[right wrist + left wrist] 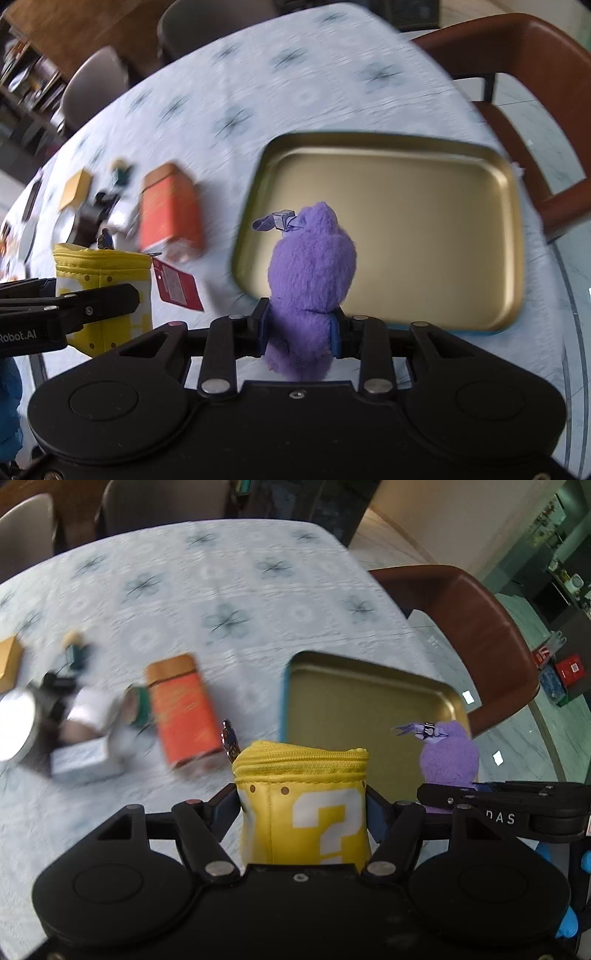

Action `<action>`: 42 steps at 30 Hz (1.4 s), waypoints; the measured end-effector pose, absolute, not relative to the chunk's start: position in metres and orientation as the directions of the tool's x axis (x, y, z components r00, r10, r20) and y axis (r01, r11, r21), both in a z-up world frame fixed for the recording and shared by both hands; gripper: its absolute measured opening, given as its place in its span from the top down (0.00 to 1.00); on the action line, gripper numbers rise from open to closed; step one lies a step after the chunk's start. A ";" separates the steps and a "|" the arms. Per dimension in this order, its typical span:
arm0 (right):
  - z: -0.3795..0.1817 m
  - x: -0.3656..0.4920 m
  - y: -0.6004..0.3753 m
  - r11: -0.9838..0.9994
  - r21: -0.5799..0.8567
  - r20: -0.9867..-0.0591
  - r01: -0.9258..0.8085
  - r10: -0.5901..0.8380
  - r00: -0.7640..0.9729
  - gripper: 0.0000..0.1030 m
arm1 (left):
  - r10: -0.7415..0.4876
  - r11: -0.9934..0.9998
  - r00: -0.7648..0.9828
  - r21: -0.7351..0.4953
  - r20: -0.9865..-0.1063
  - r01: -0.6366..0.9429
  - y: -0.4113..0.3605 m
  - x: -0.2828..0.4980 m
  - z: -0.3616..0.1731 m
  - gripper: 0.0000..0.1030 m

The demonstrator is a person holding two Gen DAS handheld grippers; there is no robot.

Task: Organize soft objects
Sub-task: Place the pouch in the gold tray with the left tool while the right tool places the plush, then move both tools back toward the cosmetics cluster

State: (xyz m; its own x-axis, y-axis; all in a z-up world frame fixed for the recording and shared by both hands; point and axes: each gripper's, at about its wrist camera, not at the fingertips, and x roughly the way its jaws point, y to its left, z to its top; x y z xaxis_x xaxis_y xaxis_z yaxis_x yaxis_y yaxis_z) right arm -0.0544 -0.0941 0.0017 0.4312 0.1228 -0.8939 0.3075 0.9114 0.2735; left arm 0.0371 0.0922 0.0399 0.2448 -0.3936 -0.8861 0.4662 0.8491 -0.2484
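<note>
While both hands hang over the near edge of the table, my left gripper [301, 805] is clamped on a yellow zip pouch [303, 797] printed with a white question mark, its pads pressing the pouch's sides. Just to its right, my right gripper [299, 328] is squeezed tight on a purple plush toy [310, 280], whose small tag points left. A red hang tag [177, 284] dangles off the pouch. Beyond both, a gold tray [388, 155] with a blue outer edge lies on the pale flowered tablecloth [221, 590]. Left of the tray lies an orange tin [184, 709], then a blurred clutter of small boxes. A brown chair [480, 627] stands at the table's right edge.
</note>
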 end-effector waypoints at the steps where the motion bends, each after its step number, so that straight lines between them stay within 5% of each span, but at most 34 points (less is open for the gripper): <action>1: 0.003 -0.055 -0.104 0.906 0.274 -0.891 0.322 0.113 0.439 0.68 | -0.392 0.847 0.248 -0.243 -0.886 0.472 0.079 0.040 0.040 0.35; 8: 0.004 -0.053 -0.154 0.876 0.320 -0.855 0.362 0.102 0.509 0.63 | -0.369 0.859 0.247 -0.227 -0.896 0.460 0.009 0.069 0.029 0.35; 14: 0.002 -0.046 -0.168 0.881 0.313 -0.837 0.354 0.080 0.542 0.48 | -0.343 0.878 0.269 -0.205 -0.900 0.432 -0.007 0.077 0.021 0.16; 42: -0.019 -0.024 -0.127 0.890 0.323 -0.880 0.323 0.156 0.449 0.48 | -0.206 0.933 0.218 -0.124 -0.954 0.338 0.061 0.052 -0.002 0.14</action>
State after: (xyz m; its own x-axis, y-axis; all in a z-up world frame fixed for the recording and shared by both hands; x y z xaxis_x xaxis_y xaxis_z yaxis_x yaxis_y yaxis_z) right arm -0.0242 -0.1273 -0.0186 0.4494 0.1562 -0.8796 0.3231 0.8895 0.3231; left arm 0.0519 0.0611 -0.0020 0.2181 -0.2058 -0.9540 0.3385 0.9328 -0.1238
